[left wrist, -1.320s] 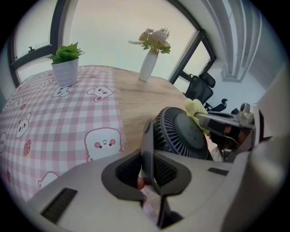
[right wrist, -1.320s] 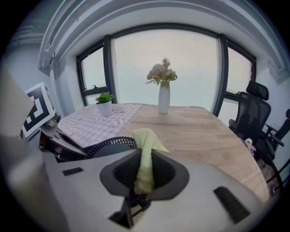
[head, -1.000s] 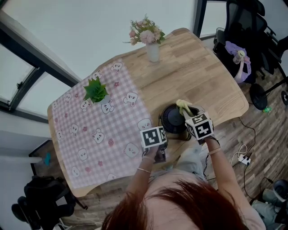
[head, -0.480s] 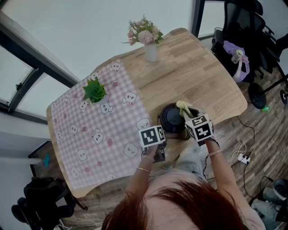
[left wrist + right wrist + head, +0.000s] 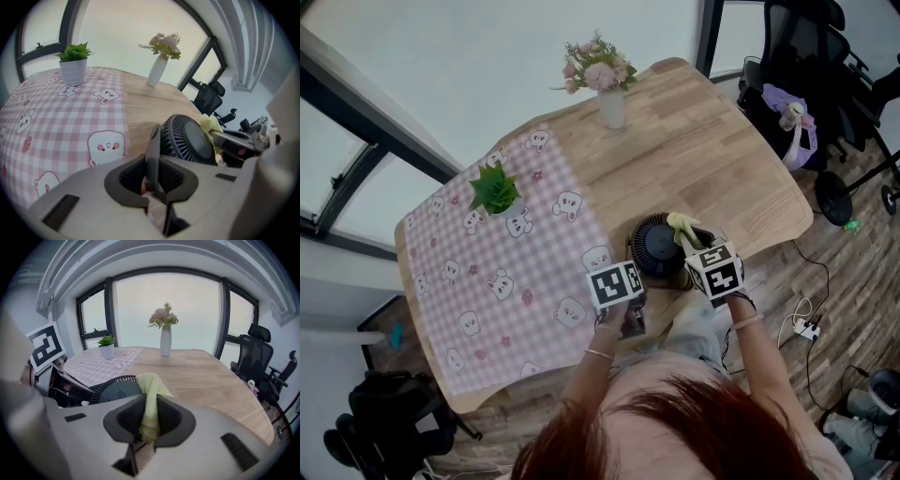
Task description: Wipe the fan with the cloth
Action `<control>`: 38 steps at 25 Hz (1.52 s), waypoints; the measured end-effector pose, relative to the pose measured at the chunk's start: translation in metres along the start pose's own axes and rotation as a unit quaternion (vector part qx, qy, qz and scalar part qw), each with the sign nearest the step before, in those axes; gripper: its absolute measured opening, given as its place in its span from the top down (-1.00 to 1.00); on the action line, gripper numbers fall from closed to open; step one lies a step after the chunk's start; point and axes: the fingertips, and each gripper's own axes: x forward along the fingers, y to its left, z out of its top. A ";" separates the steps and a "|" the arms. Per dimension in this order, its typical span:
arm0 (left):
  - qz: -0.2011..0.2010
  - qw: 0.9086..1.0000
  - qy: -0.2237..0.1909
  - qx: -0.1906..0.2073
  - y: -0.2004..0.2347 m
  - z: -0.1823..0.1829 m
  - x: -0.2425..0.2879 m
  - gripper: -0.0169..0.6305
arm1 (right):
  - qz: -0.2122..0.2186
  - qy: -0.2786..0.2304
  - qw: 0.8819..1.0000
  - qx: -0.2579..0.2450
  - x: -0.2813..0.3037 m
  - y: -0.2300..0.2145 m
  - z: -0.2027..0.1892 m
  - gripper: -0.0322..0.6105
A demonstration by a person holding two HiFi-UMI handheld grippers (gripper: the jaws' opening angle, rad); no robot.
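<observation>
A small dark round fan [image 5: 659, 246] stands near the front edge of the wooden table [image 5: 722, 159]. My left gripper [image 5: 628, 279] is at the fan's left side. In the left gripper view the left gripper [image 5: 152, 161] is shut on a thin grey bar of the fan [image 5: 187, 143]; its jaws have just been opening slightly, with the bar still between the pads. My right gripper [image 5: 698, 247] is at the fan's right and is shut on a yellow cloth [image 5: 682, 225]. In the right gripper view the cloth [image 5: 150, 394] sticks up from the right gripper [image 5: 150, 416] against the fan's rim [image 5: 115, 387].
A pink checked tablecloth [image 5: 506, 272] covers the table's left half, with a potted plant [image 5: 495, 192] on it. A white vase of flowers [image 5: 609, 94] stands at the far edge. A black office chair [image 5: 825, 75] is to the right, and a power strip [image 5: 811, 330] lies on the floor.
Both grippers, the fan and the cloth keep their places; only the head view has slid slightly.
</observation>
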 end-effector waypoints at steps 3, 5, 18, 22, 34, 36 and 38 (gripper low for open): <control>0.003 1.000 -0.004 -0.003 0.000 0.000 0.000 0.77 | -0.001 0.000 1.000 -0.002 -0.001 0.001 -0.001 0.74; 0.005 1.000 -0.007 -0.003 0.000 0.000 0.000 0.77 | -0.002 0.001 1.000 -0.003 -0.003 0.001 -0.002 0.74; -0.002 1.000 -0.011 -0.014 0.000 0.000 0.003 0.76 | -0.005 -0.001 1.000 0.008 -0.006 0.004 -0.009 0.74; -0.001 1.000 -0.012 -0.017 0.001 0.000 0.003 0.76 | -0.006 -0.001 1.000 0.010 -0.008 0.007 -0.010 0.74; 0.000 1.000 -0.013 -0.023 0.001 -0.001 0.003 0.75 | -0.006 -0.004 1.000 0.026 -0.015 0.013 -0.015 0.74; 0.000 1.000 -0.014 -0.024 0.001 -0.001 0.003 0.75 | -0.007 -0.004 1.000 0.027 -0.015 0.014 -0.016 0.74; 0.000 1.000 -0.014 -0.024 0.001 -0.001 0.003 0.75 | -0.007 -0.005 1.000 0.027 -0.015 0.015 -0.016 0.74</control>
